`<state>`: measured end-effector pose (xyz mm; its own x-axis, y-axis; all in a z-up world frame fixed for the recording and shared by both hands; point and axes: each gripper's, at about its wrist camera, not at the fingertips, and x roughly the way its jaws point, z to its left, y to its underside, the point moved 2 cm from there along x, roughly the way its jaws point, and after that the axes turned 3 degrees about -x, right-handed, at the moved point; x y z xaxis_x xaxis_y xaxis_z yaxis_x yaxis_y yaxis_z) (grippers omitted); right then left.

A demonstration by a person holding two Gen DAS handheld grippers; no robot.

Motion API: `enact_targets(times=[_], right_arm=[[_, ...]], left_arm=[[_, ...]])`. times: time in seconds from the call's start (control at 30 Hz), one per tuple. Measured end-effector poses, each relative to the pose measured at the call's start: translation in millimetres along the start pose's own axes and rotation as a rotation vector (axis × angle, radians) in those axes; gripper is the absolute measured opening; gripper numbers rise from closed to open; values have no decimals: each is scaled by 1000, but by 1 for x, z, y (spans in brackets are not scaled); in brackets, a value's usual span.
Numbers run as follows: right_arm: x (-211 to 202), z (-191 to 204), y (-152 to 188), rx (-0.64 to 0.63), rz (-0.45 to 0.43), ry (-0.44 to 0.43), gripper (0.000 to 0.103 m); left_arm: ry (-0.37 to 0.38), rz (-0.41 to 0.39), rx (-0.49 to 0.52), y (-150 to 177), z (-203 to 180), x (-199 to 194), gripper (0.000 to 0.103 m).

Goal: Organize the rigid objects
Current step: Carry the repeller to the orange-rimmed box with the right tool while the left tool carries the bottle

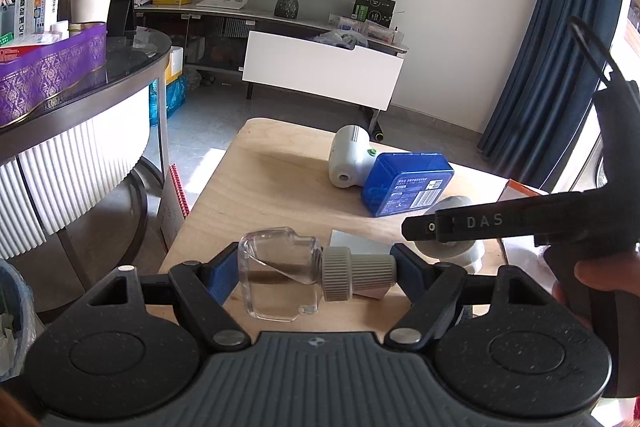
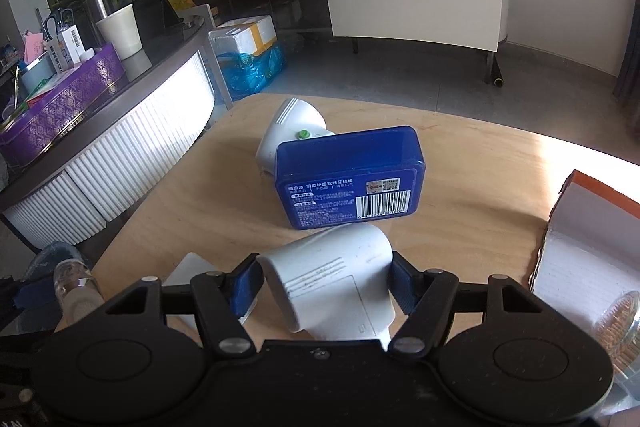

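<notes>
Two grippers, left gripper (image 1: 316, 273) clamping clear bottle (image 1: 280, 277)

Clear glossy bottle (image 1: 280, 275), matt wooden table (image 1: 272, 179)

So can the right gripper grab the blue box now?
Probably not yet: the right gripper is already closed on a white gadget, which sits between it and the blue box.
</notes>
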<state>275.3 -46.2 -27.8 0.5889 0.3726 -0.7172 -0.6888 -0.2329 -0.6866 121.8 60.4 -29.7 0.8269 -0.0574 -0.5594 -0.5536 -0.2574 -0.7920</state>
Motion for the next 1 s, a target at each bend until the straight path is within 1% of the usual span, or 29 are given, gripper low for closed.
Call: enact_targets(times=[0.17,0.33,0.43,0.63,1.0], right_arm=[[-39,5,8,-10,-60,54,79],[-78,5,19,23,-108,67,79],[-101,8,28,11,-138,95,79],[-136,9,45,51,-167,121,79],[-179,10,80,100,-193,161,79]], left_arm=[[13,-15,21,-3,-11,-11,80],[33,-33,48,-3,-24,-25,80],[48,-41,59,-3,-31,-32,80],[74,-48,81,1,-44,-45,80],[92,-43,119,9,-60,-65,80]])
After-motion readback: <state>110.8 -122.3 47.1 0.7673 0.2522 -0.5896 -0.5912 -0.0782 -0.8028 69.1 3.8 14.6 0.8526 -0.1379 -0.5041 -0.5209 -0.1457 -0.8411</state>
